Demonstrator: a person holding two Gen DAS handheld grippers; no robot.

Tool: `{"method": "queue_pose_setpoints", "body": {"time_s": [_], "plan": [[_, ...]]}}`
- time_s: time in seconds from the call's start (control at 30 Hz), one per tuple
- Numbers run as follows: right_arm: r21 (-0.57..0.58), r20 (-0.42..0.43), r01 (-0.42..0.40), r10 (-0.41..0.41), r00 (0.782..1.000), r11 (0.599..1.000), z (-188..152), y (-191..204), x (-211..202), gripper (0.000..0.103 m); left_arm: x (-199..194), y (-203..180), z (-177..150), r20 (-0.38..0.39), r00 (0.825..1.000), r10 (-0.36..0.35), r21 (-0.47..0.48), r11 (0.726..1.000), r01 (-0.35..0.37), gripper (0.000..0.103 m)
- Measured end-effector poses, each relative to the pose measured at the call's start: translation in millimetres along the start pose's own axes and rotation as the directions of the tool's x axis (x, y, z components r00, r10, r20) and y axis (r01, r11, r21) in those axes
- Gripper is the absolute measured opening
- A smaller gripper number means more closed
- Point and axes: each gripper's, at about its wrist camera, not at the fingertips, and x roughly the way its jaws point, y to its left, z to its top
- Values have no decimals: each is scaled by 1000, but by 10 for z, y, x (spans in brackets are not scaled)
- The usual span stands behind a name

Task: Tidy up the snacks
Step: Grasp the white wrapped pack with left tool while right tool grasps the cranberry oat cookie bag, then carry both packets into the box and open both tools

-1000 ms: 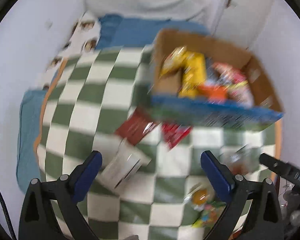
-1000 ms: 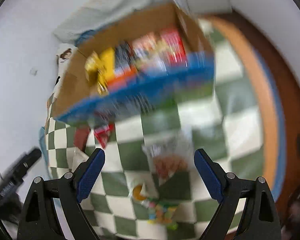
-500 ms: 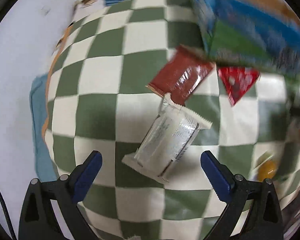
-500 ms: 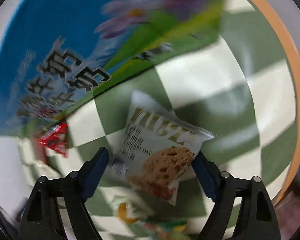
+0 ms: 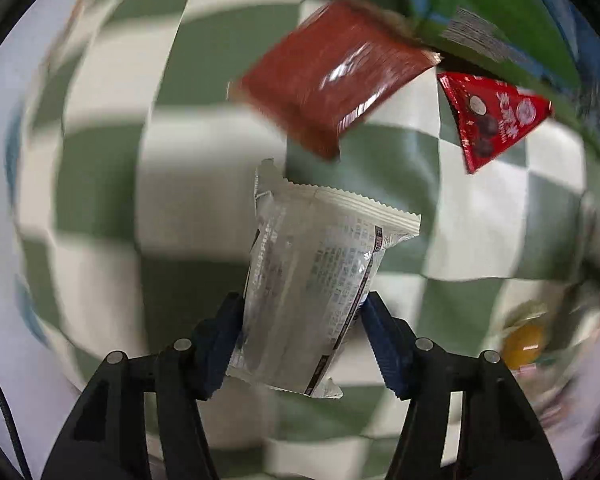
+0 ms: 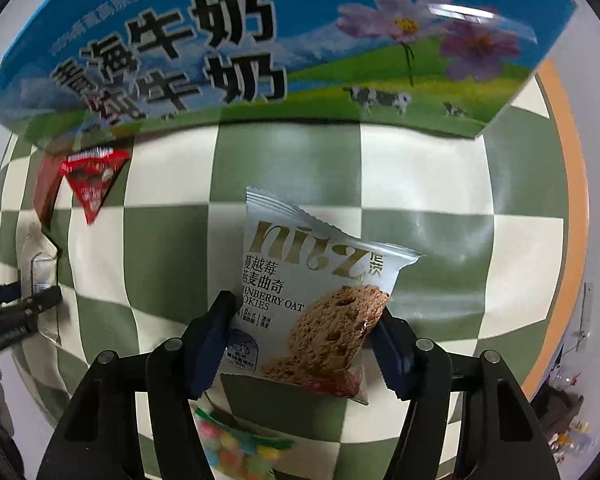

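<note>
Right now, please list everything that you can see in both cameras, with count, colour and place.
white packet: 1, silver-white, between left jaws
cookie packet: 1, silver, between right jaws
brown-red packet: 1, beside the box
triangular packet: 1, red, near the box
candy bag: 1, multicoloured, below the cookie packet
milk box: 1, blue and green, far side of the cloth
checked cloth: 1, green and cream, under everything
left gripper: 1, black and blue, closing
right gripper: 1, black and blue, closing

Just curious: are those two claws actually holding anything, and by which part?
Both are closing on packets lying on the checked cloth: left gripper across the white packet's lower half, right gripper across the cookie packet's lower half.
</note>
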Motion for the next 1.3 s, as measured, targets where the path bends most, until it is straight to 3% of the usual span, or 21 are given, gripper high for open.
{"method": "queue_pose_setpoints", "body": {"time_s": [0.1, 0.13, 0.27, 0.47, 0.53, 0.57, 0.67, 0.83, 0.97, 1.1, 1.2, 1.3], "plan": [[-37, -16, -27, 26, 1000, 999, -78, -30, 2, 67, 104, 21, -147, -59, 991, -121, -104, 988, 114, 59], [-48, -23, -37, 35, 999, 998, -127, -36, 11, 67, 162, -15, -180, -67, 991, -120, -110, 988, 112, 61], [-35, -51, -93, 92, 995, 995, -219, -100, 69, 75, 284, -154, -177, -65, 997, -40, -30, 999, 39, 72], [41, -34, -124, 125, 992, 991, -249, -338, -11, 76, 176, -269, -242, 10, 1000, 24, 27, 999, -24, 68], [43, -28, -108, 110, 994, 993, -302, -322, -13, 74, 126, -288, -279, 43, 998, 36, 29, 999, -37, 58], [35, -19, -95, 96, 995, 995, -337, -316, -11, 66, 106, -336, -233, 49, 998, 36, 31, 999, -37, 58], [13, 7, -61, 61, 998, 998, -361, -332, -13, 57, -25, -486, -320, 76, 997, 29, 48, 998, -33, 57], [18, 39, -103, 102, 994, 995, -404, -248, -251, 50, -481, -699, -591, 112, 991, -75, 86, 994, 65, 57], [21, 95, -172, 169, 981, 985, -370, -272, -596, 50, -1023, -951, -595, 167, 967, -194, 120, 977, 175, 57], [21, 180, -244, 237, 955, 969, -248, -352, -1059, 50, -1678, -1249, -368, 243, 922, -302, 181, 948, 263, 57], [23, 255, -292, 277, 926, 956, -5, -485, -1438, 50, -2036, -1377, 17, 273, 900, -341, 220, 933, 286, 57], [19, 318, -293, 272, 908, 956, 363, -557, -1734, 50, -2227, -1536, 371, 302, 894, -332, 237, 934, 267, 57]]}}
